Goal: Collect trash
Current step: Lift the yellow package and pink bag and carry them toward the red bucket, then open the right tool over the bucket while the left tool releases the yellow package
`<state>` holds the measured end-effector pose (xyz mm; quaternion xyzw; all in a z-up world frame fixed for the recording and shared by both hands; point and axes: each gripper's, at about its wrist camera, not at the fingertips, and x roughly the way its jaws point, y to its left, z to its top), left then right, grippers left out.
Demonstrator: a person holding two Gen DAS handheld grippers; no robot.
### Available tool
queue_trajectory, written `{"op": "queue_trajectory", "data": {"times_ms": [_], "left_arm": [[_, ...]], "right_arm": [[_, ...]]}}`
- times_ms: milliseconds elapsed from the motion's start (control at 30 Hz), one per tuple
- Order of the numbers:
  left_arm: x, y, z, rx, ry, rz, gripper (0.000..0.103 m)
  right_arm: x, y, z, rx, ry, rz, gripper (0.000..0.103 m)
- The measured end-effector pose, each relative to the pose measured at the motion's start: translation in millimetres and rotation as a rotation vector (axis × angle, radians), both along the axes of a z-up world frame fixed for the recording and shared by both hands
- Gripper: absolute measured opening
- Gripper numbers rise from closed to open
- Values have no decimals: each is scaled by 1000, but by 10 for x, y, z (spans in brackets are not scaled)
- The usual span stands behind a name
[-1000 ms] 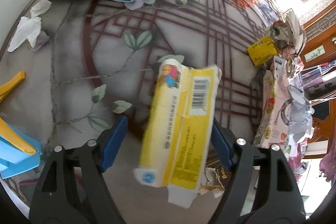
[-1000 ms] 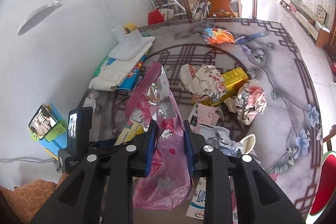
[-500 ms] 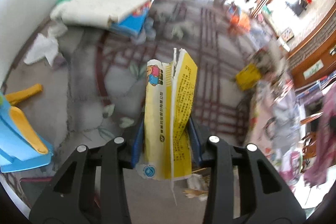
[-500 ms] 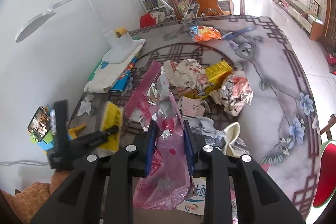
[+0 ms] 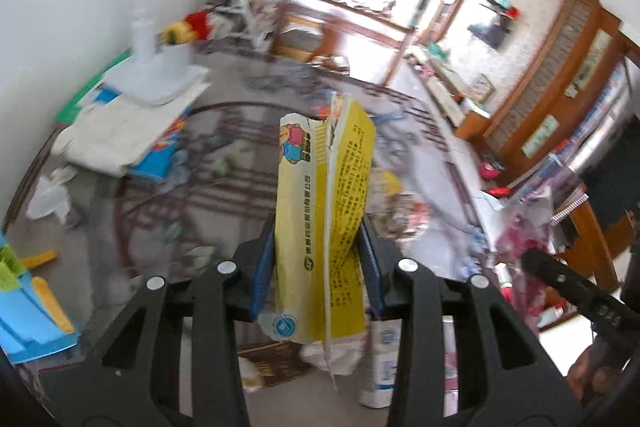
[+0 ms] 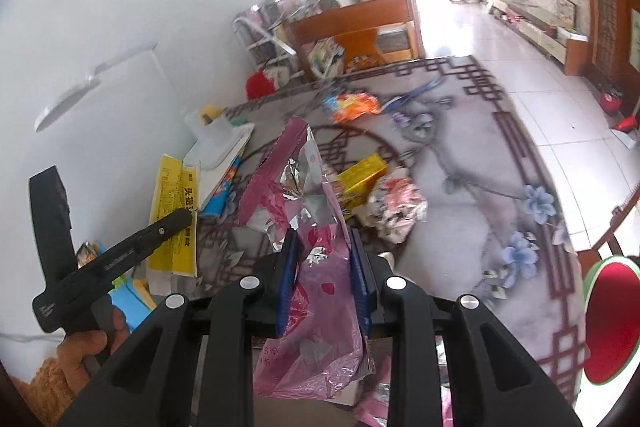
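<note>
- the left gripper pinches a flattened yellow carton between its blue pads; the carton stands upright, lifted clear of the patterned table.
- the right gripper is pressed onto a pink plastic bag with silver foil lining, its mouth rising above the pads and the rest hanging below.
- in the right wrist view the carton sits to the left of the bag.
- farther on the table lie a yellow box, crumpled wrappers and an orange packet.
- a stack of books rests at the far left.
</note>
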<state>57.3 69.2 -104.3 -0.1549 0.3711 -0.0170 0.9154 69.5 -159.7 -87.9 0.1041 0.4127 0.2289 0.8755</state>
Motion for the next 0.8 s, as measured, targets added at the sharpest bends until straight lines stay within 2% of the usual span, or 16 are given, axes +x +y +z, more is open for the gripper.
{"op": "queue_trajectory", "data": {"times_ms": [267,467,800], "left_arm": [[77,-832,165,2,-42,-173,37],[83,-1441,232,-1,-49,-254,37],[120,-2582,94,3,-4,-385,37]], "right_arm": [[-125,-668,50,23,-23,-123,25],[-179,-1278,84,35,-29,-203,25],[-289,-2356,28,29,-12,-314,25]]}}
